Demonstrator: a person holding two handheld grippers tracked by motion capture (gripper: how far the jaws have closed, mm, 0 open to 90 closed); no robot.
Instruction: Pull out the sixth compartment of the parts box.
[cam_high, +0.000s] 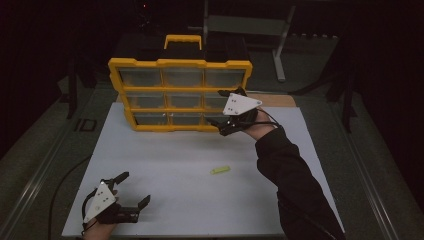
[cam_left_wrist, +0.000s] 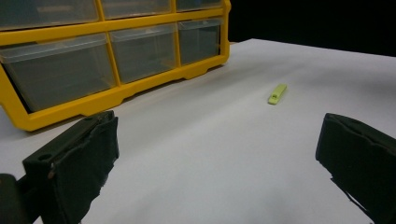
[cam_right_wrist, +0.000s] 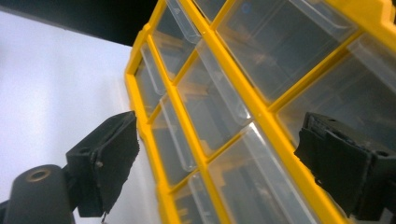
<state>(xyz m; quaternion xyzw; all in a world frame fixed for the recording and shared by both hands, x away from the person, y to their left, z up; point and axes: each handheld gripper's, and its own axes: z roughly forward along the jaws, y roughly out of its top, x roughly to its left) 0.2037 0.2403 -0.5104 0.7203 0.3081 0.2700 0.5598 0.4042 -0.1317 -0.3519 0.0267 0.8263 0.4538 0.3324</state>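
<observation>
A white rectangular table (cam_high: 165, 165) is seen from above in a dark room. At its near left corner, the person's left hand (cam_high: 97, 227) holds the left gripper (cam_high: 135, 190) low over the table, its 2 black jaws spread wide apart with nothing between them. In the left gripper view those jaws frame bare white table surface.

Toward the middle of the table, well apart from both grippers, lies a small lime-green flat plastic piece (cam_high: 220, 170), also seen in the left gripper view (cam_left_wrist: 277, 94) as a short strip lying flat on the table.

At the far edge of the table stands a yellow plastic organiser case (cam_high: 180, 63) with a yellow handle (cam_high: 183, 39) on top and 9 clear drawers in 3 rows of 3, its front facing the person.

At the right, a dark sleeve (cam_high: 292, 185) reaches forward, and the right hand (cam_high: 260, 129) holds the right gripper (cam_high: 222, 110) against the case's right-hand column of drawers. Its jaws are released, spread wide, 1 near the middle row and 1 near the bottom row. In the right gripper view the jaws straddle the clear drawer fronts (cam_right_wrist: 219, 107) and yellow dividers, gripping nothing.
</observation>
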